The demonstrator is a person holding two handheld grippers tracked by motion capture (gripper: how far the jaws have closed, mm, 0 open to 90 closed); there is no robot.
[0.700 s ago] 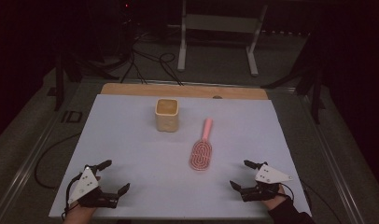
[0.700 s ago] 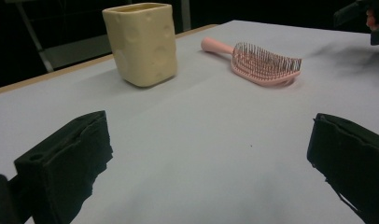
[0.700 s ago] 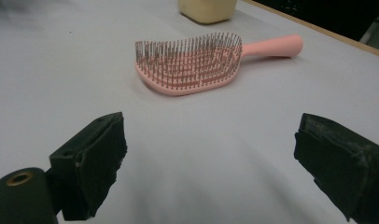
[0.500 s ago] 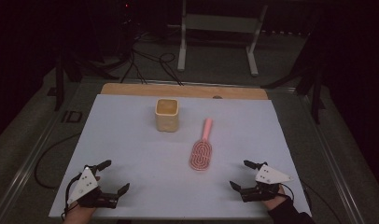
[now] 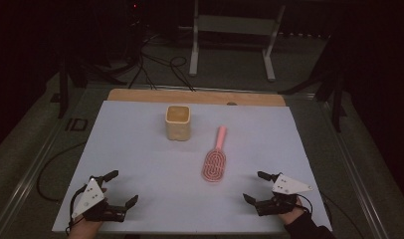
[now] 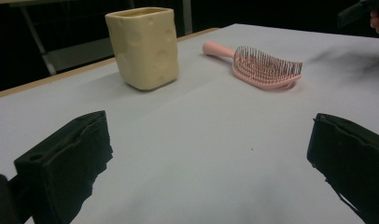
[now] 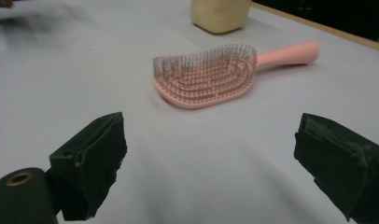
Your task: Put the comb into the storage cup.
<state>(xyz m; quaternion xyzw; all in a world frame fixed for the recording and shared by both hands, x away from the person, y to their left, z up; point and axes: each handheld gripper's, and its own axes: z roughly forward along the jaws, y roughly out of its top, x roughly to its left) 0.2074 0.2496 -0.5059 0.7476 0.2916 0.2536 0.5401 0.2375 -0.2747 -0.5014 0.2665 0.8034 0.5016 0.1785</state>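
While both tools rest low in the frame of the high view, the left hand-held gripper sits at the lower left of the pale blue-grey counter, and the right hand-held gripper sits at the lower right. Each one has its two black jaws spread wide, with nothing between them; in the two gripper views the bare counter surface shows between the jaws.

The pink plastic hairbrush with a long oval head lies flat on the counter, a little right of the middle of the high view, bristles up. Its handle points toward the upper part of the frame. It is near the right hand-held gripper but apart from it, up and to the left of the jaws. In the right gripper view the hairbrush lies just ahead of the jaws.

The cream-yellow square ceramic cup stands upright above the centre of the high view, to the upper left of the brush, not touching it.
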